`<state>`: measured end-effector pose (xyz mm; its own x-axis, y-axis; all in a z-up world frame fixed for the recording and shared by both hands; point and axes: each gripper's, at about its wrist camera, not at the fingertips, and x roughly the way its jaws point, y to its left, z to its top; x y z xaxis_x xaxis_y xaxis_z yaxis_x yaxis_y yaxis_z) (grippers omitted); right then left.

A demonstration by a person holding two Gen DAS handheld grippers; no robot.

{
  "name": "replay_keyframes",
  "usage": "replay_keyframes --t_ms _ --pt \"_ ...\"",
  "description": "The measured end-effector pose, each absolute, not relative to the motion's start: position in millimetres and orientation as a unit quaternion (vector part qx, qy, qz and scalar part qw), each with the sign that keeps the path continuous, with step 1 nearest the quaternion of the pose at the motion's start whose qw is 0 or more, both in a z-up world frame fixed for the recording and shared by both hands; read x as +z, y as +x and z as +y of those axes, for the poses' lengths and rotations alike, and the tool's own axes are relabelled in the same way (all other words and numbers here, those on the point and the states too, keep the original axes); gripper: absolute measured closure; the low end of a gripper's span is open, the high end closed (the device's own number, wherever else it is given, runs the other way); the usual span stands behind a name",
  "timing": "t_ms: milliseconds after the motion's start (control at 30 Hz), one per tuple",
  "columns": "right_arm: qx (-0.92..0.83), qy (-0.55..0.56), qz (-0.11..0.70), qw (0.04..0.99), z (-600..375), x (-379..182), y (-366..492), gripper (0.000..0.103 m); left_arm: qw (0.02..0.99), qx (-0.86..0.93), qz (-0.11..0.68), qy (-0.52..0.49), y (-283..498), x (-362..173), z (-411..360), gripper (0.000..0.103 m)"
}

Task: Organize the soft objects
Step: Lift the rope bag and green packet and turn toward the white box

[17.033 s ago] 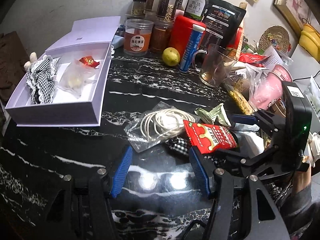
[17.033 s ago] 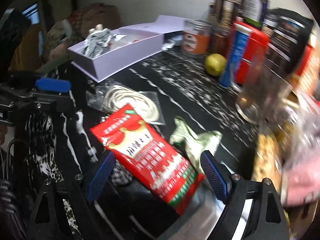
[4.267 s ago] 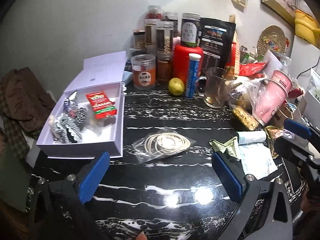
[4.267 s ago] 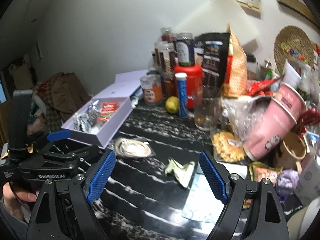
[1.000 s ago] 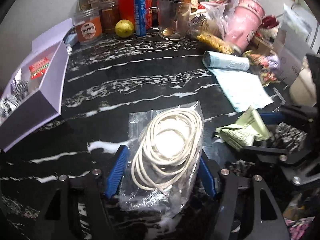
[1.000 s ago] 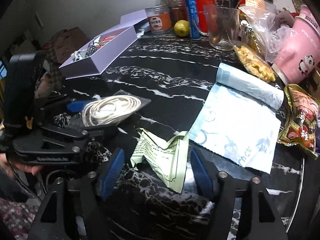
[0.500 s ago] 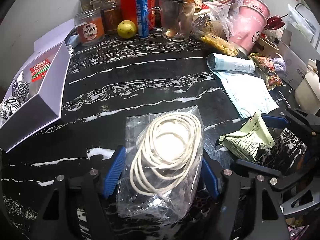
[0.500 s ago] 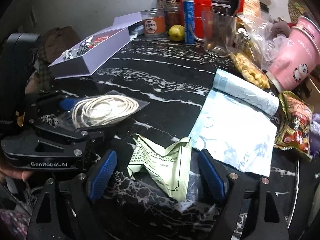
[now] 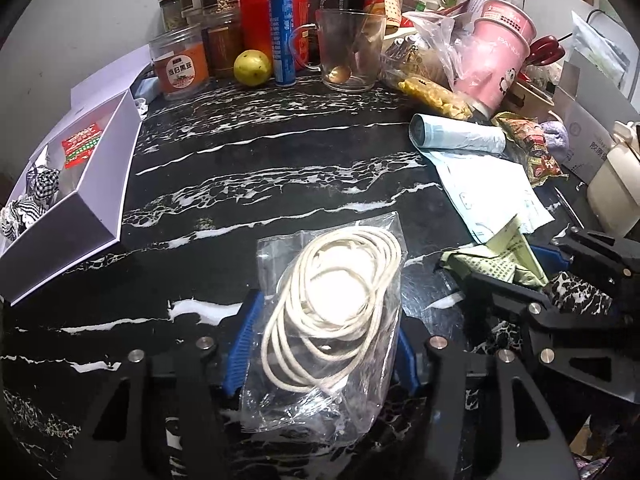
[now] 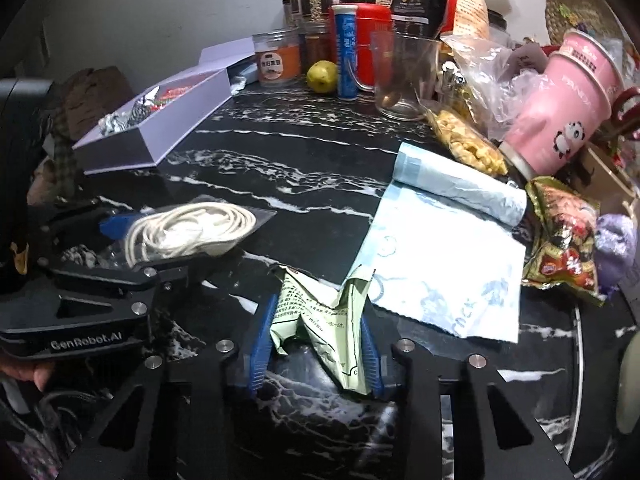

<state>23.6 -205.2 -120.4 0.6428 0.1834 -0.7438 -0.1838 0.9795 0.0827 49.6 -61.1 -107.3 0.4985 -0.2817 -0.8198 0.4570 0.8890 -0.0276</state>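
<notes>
- Left gripper (image 9: 320, 344): jaws closing about the bagged cord coil (image 9: 332, 304), pads at the bag's edges; pointed steeply down at the near desk (image 9: 280, 168) edge.
- Right gripper (image 10: 314, 340): jaws closing, narrow, pinching the crumpled green packet (image 10: 320, 316); likewise angled down.
- Handling judgement: both grips should bite the wrappers firmly before lifting, since slack film may slip.
- Lavender box (image 9: 92, 200): far left, well apart, already holding soft items; the likely destination.
</notes>
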Motion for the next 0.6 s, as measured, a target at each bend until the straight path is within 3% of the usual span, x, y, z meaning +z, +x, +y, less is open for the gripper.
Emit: replay_keyframes --t_ms 200,600 --pt "0.127 0.065 0.419 0.897 -219.0 -118.9 23.6 0.069 0.86 -0.224 0.452 0.084 40.2 -103.6 -58.2 0.048" --pt "0.143 0.095 0.416 0.893 -227.1 -108.9 9.4 0.069 0.876 -0.208 0.432 0.042 16.9 -87.4 -45.8 0.048"
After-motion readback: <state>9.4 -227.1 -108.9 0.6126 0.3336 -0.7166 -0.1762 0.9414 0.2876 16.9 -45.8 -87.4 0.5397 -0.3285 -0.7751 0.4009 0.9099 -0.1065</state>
